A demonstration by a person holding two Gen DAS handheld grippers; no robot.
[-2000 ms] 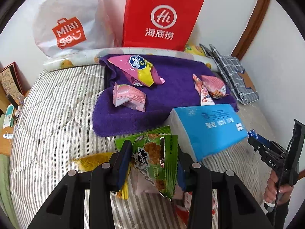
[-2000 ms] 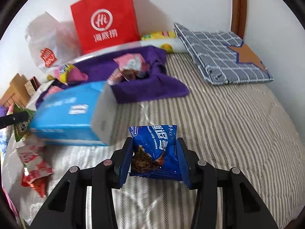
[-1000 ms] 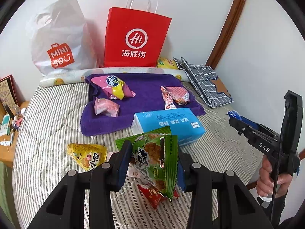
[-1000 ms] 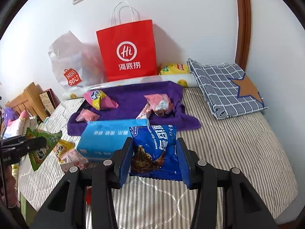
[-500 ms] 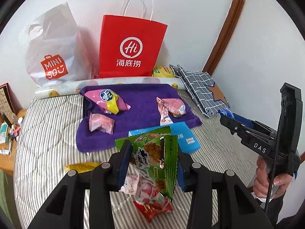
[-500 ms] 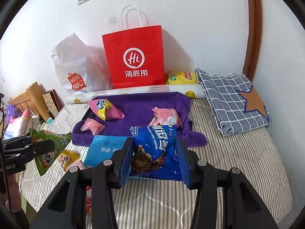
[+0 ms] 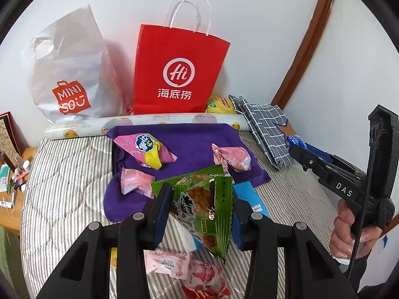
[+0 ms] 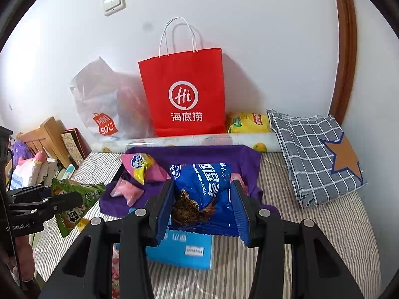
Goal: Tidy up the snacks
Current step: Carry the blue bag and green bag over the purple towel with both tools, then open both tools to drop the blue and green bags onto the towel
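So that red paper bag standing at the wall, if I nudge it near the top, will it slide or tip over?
Probably tip. The red paper bag stands tall and upright on a narrow base against the wall, so a high push would likely topple it. Its flat, uncreased sides suggest stiff paper that keeps its shape. What is inside cannot be seen, so its weight is uncertain; an empty bag would go over easily.

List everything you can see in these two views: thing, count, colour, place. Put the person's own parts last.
Paper bag: 1, red, against wall.
Plastic bag: 1, white, left of it.
Towel: 1, purple, on striped bed.
Pink packets: 3, on towel.
Tissue pack: 1, blue, before towel.
Checked cloth: 1, grey, far right.
Yellow pack: 1, beside red bag.
Patterned roll: 1, pale, behind towel.
Pink-red packets: several, near edge.
Left gripper: jaws shut on green packet.
Right gripper: jaws shut on blue cookie packet.
Hand: right, on handle.
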